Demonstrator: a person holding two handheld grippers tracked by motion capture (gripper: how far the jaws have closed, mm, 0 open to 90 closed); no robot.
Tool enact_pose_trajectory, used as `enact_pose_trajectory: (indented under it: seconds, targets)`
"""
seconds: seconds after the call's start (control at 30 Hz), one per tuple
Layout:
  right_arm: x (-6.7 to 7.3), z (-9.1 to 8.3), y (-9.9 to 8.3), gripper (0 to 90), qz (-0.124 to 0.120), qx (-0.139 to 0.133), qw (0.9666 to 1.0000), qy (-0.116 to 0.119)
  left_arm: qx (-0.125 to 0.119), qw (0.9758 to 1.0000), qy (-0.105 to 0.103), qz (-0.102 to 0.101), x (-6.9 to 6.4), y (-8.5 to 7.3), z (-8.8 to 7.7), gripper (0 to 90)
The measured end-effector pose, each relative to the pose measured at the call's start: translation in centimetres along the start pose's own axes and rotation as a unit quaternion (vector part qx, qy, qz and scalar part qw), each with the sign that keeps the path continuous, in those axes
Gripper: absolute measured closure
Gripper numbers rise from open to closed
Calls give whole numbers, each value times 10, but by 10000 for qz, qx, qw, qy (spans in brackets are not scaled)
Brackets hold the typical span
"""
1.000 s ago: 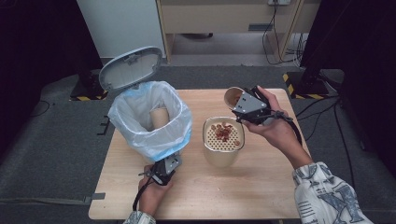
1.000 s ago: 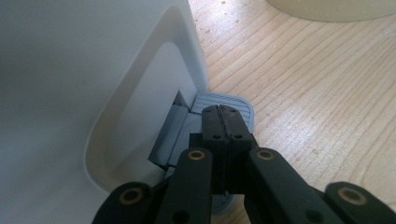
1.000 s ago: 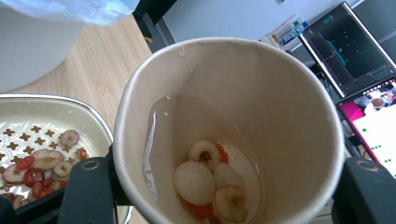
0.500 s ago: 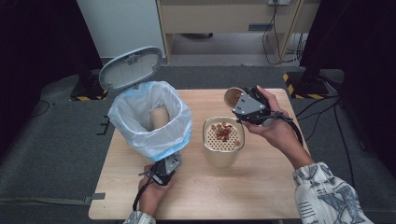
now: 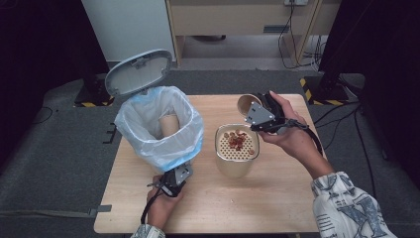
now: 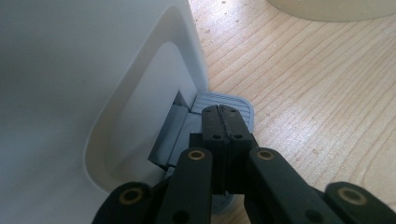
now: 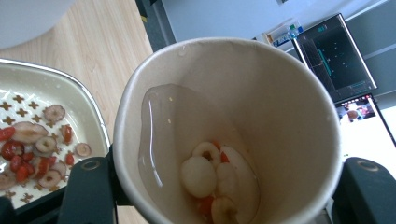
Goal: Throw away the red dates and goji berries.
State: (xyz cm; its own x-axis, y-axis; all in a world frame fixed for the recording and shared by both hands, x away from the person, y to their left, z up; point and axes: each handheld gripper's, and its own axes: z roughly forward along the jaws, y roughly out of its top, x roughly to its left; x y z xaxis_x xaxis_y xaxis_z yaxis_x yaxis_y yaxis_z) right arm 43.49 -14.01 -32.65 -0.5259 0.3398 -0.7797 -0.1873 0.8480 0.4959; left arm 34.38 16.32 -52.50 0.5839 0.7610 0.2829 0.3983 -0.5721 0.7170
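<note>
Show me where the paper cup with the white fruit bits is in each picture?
High view: the paper cup is tilted in the right gripper, upper right of the table's middle.
Left gripper view: not in it.
Right gripper view: the cup sits in the middle, mouth toward the camera.
Shared landmark: the strainer bowl with red pieces, beside the cup.

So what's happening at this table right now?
A person works two grippers. The left gripper, jaws shut, presses the pedal of a lined bin, whose lid stands open. The right gripper holds a tilted paper cup with liquid and fruit beside a strainer pot already holding fruit pieces.
</note>
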Motion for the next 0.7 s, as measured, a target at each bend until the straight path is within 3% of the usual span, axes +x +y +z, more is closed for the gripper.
enact_pose_trajectory:
  seconds: [0.37,0.7]
  targets:
    - [2,2,1,339,-435,91,9990,-104,-6,10000,1,0,0,0,0,889]
    - [2,4,0,339,-572,162,9981,-134,0,10000,4,9,0,0,0,889]
